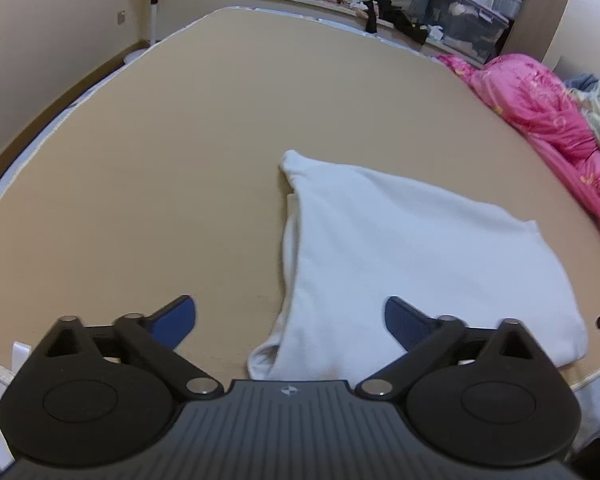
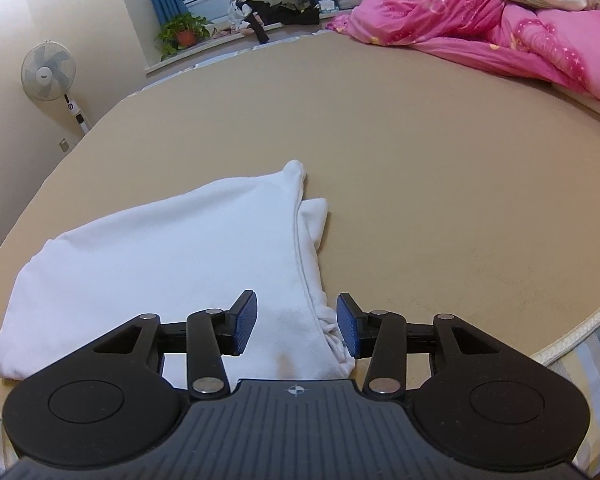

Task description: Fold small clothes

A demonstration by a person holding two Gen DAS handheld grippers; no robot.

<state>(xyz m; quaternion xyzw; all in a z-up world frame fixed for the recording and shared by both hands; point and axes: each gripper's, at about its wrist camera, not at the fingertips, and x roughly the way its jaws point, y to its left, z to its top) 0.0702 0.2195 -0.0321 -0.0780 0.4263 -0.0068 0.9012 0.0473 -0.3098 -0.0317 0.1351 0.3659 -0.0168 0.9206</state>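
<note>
A white cloth [image 1: 412, 248] lies flat on the bed [image 1: 180, 140], close to the near edge. It looks folded already, with a sleeve tucked under 1 side.

The left tool [image 1: 291, 322] is spread wide. It hangs over the cloth's near left corner and grips nothing. I think it is wide so it can take the thick edge.

The right tool [image 2: 297, 326] is about half spread. The cloth's bunched near right corner sits between its 2 pads, but they do not squeeze it yet.

Both tools are at near corners, likely to lift them and fold the cloth away.

A pink blanket [image 2: 500, 36] is piled far behind the cloth.
</note>
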